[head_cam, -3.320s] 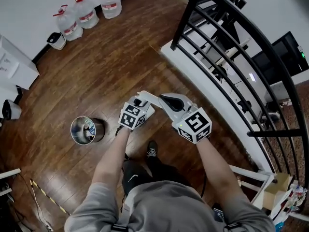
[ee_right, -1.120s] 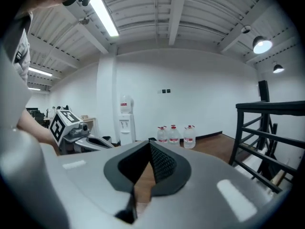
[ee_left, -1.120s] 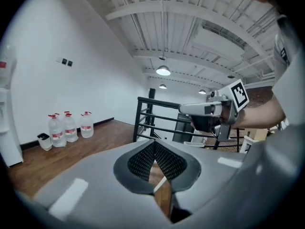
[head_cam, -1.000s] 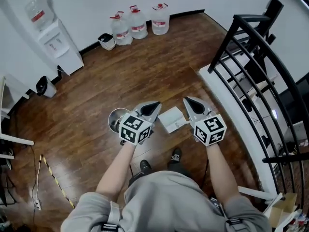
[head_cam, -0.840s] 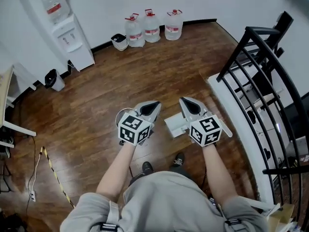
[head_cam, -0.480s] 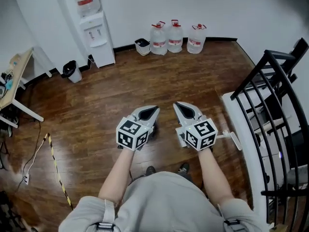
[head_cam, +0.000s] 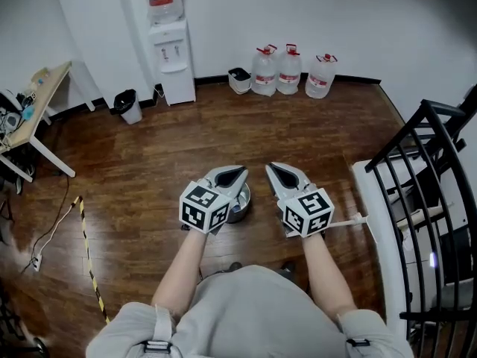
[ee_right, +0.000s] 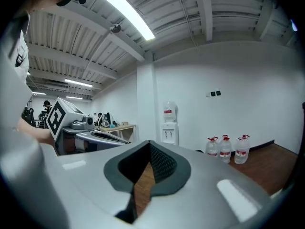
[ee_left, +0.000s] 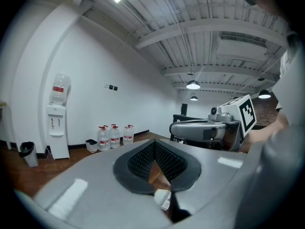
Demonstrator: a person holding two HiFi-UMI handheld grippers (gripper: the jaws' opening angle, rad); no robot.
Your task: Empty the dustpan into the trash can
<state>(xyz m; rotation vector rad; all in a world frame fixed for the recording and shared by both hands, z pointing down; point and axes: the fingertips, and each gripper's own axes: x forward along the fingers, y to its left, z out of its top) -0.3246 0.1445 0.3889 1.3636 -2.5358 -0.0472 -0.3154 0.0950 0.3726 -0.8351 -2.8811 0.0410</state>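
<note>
- both pairs of fingers are pressed together with nothing clamped in them. the left gripper shows its ribbed fingers meeting at the tips, and the right gripper has its fingers closed the same way.
- low in the slot of the left pair a small pale thing shows through; i can't tell what it is.
- the trash can, small and shiny, stands upright on the floor right below the left fingers, partly covered by them.
- the dustpan lies on the floor below and to the right of the right fingers, apart from them. only its thin white handle pokes out; the pan end is hidden under the gripper, so i can't see whether any dirt is in it.
- to my eye this fits two stages alike: a loaded pan waiting beside the can, or a pan already tipped out and laid down. the pictures don't settle which.
- either way, the can's mouth looks narrow and the can looks light. work around it wants to stay centred over the rim, with no nudge to its side.
- the handle looks slim and smooth, so a grip on it would need to sit square across it or the pan could twist.
- the black railing stands not far to the right of the right fingers, so a wide swing that way risks a knock.
</note>
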